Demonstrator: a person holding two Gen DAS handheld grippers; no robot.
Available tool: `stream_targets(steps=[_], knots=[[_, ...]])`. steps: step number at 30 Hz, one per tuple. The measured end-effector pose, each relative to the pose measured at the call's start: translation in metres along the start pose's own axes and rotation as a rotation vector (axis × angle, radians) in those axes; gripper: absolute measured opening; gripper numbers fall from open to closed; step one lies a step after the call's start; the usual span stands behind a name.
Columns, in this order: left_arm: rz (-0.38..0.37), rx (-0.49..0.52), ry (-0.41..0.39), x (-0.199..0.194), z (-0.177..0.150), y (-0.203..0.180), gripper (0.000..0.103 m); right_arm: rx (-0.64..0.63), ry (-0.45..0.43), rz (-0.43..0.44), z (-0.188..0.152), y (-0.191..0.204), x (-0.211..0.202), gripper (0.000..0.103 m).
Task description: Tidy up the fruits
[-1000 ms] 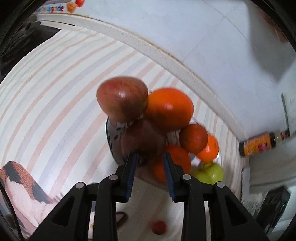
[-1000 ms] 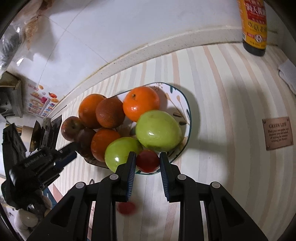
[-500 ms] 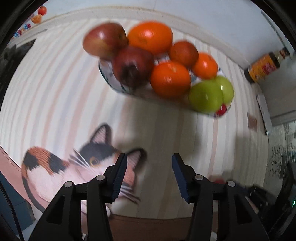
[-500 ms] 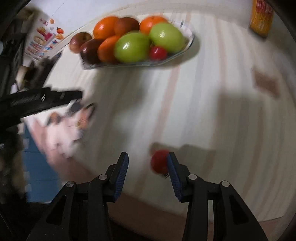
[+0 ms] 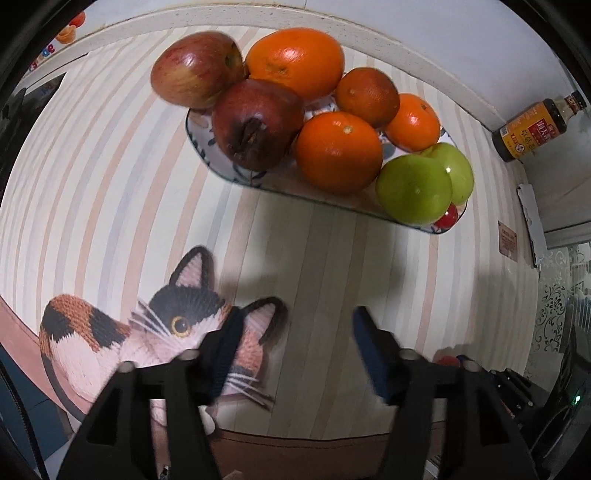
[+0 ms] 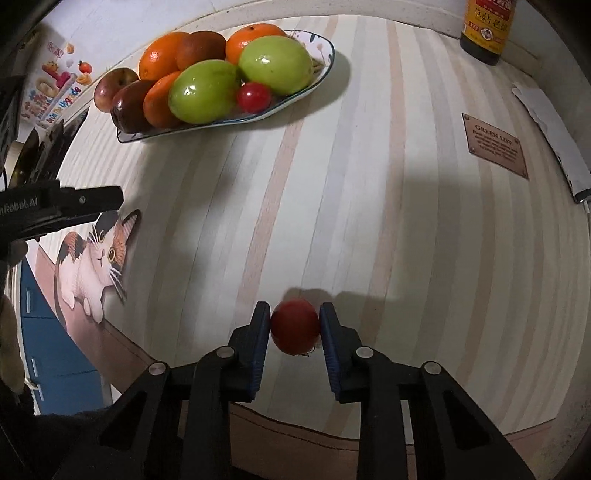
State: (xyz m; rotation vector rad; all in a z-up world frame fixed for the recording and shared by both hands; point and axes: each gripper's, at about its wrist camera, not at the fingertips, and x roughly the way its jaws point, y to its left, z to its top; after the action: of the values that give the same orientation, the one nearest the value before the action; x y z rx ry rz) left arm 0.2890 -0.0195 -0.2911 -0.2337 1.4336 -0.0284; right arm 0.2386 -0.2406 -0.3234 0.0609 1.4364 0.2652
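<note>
A patterned plate (image 5: 199, 147) (image 6: 321, 70) at the back of the striped table holds two red apples (image 5: 258, 123), several oranges (image 5: 338, 151), two green fruits (image 6: 203, 92) and a small red tomato (image 6: 254, 97). My right gripper (image 6: 295, 326) is near the table's front edge with its pads touching both sides of a second small red tomato (image 6: 295, 326). That tomato also shows at the lower right of the left wrist view (image 5: 447, 360). My left gripper (image 5: 295, 343) is open and empty, well in front of the plate.
A dark sauce bottle (image 6: 484, 29) (image 5: 532, 131) stands by the back wall at the right. A cat picture (image 5: 155, 332) is printed on the table's front left. A small brown plaque (image 6: 495, 146) lies at the right. The table's front edge is just below both grippers.
Both grippers have drawn back from the plate toward the table's front edge. The left one opened wide. The right one left one tomato on the plate and closed on the loose tomato.
</note>
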Motion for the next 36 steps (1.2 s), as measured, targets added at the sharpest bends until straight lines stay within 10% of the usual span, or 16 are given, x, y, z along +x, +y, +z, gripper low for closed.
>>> stream_targets(steps=[6,12,19,22,23,36], knots=[[0.027,0.041,-0.061,-0.019,0.021,-0.016,0.096,0.128,-0.078,0.122,0.02,-0.016,-0.024,0.029],[0.057,0.078,-0.164,-0.038,0.066,-0.04,0.097,0.266,-0.227,0.253,0.108,-0.047,-0.05,0.029],[0.127,0.088,-0.182,-0.028,0.105,-0.052,0.097,0.287,-0.165,0.298,0.182,-0.058,-0.014,0.031],[0.137,0.083,-0.184,-0.029,0.106,-0.049,0.097,0.348,-0.112,0.324,0.188,-0.069,-0.005,0.068],[0.14,0.078,-0.184,-0.029,0.107,-0.049,0.097,0.359,-0.121,0.316,0.188,-0.071,-0.007,0.084],[0.167,0.08,-0.237,-0.086,0.051,-0.03,0.097,0.112,-0.223,-0.1,0.115,0.005,-0.083,0.095]])
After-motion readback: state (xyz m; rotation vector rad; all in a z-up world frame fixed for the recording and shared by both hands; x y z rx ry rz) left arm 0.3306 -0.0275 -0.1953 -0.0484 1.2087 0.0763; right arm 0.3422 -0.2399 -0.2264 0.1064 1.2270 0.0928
